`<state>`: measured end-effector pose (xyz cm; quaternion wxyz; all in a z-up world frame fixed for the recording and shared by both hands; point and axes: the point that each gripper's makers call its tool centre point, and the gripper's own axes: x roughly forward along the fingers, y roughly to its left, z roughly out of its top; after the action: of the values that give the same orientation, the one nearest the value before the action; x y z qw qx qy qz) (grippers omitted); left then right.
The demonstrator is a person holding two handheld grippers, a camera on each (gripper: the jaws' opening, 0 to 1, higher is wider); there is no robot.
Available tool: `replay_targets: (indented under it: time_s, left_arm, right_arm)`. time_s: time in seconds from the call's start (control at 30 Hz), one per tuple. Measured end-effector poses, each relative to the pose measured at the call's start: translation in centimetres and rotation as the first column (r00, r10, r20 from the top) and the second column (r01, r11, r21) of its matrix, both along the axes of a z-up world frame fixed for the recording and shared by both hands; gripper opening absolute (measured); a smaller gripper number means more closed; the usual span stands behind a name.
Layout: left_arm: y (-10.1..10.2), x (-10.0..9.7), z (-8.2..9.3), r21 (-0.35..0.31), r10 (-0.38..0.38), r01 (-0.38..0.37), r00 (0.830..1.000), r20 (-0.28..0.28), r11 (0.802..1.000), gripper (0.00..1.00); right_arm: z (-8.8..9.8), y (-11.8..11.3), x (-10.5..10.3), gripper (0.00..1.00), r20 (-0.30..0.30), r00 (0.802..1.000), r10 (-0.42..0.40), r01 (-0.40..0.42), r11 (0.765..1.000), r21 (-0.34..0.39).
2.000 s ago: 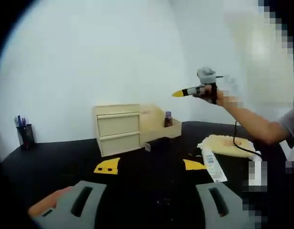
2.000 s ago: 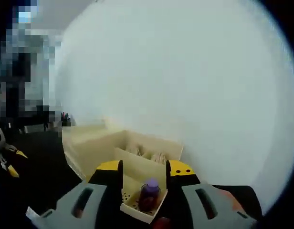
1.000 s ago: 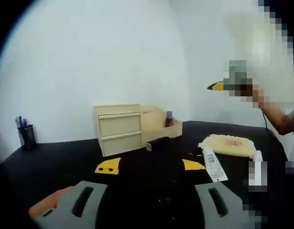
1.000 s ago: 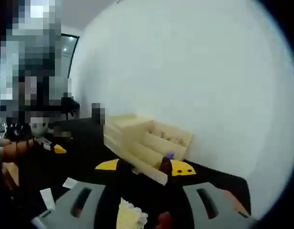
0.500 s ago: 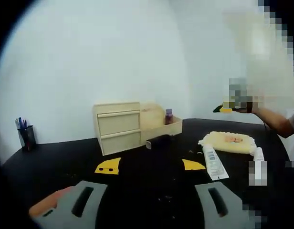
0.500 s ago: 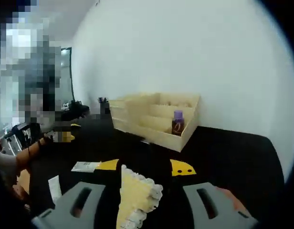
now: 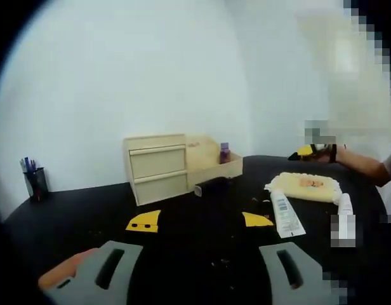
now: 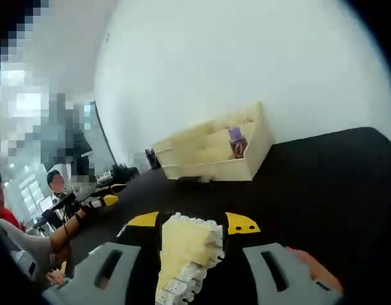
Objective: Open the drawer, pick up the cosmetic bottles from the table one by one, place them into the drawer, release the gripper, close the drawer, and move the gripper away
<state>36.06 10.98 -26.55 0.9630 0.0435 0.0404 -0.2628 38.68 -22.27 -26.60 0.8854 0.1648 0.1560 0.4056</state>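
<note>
Now my right tongs (image 8: 192,223) have dropped from the drawer (image 8: 211,152) to the yellow cloth (image 8: 186,251), wide open and empty. My left tongs (image 7: 197,220) wait open and empty, so another bottle comes next, I think.

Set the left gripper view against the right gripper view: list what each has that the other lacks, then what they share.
Left gripper view: a pen holder, a white tube, two shut drawer fronts, and the right gripper above the yellow cloth. Right gripper view: the left gripper, held in a hand at far left. Both: the purple-capped bottle in the open wooden compartment, the yellow cloth, the black table.
</note>
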Motion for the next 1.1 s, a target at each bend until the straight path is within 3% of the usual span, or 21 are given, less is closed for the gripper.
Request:
replay_targets:
  time_s: [0.4, 0.43, 0.5, 0.73, 1.0, 1.03, 1.1]
  left_arm:
    - [-0.2, 0.0, 0.2, -0.004, -0.013, 0.013, 1.0, 0.005, 1.0, 0.43]
    - [-0.2, 0.0, 0.2, -0.005, -0.014, 0.014, 1.0, 0.006, 1.0, 0.43]
    - [-0.2, 0.0, 0.2, -0.004, -0.016, 0.016, 1.0, 0.006, 1.0, 0.43]
    - [-0.6, -0.2, 0.1, 0.005, -0.021, 0.021, 1.0, 0.008, 1.0, 0.43]
    - [-0.8, -0.3, -0.4, 0.02, -0.018, 0.018, 1.0, 0.003, 1.0, 0.43]
    - [-0.8, -0.3, -0.4, 0.02, -0.018, 0.018, 1.0, 0.003, 1.0, 0.43]
    - [-0.8, -0.4, -0.5, 0.023, -0.017, 0.017, 1.0, 0.002, 1.0, 0.43]
  right_arm:
    - [-2.9, 1.0, -1.1, 0.32, -0.072, 0.996, 0.049, -0.052, 0.998, -0.045]
    - [-1.9, 0.4, -1.4, 0.31, -0.075, 0.996, 0.052, -0.056, 0.997, -0.05]
    - [-1.8, 0.2, -1.6, 0.3, -0.084, 0.995, 0.056, -0.061, 0.997, -0.057]
    - [-2.9, 0.4, -2.4, 0.27, -0.12, 0.99, 0.07, -0.083, 0.991, -0.102]
    - [-2.0, -1.9, -2.4, 0.19, -0.139, 0.989, 0.045, -0.058, 0.994, -0.095]
    - [-1.9, -2.4, -1.8, 0.06, -0.115, 0.993, 0.003, -0.017, 0.993, -0.118]
    - [-1.9, -2.0, -1.9, 0.05, -0.126, 0.992, 0.016, -0.031, 0.993, -0.113]
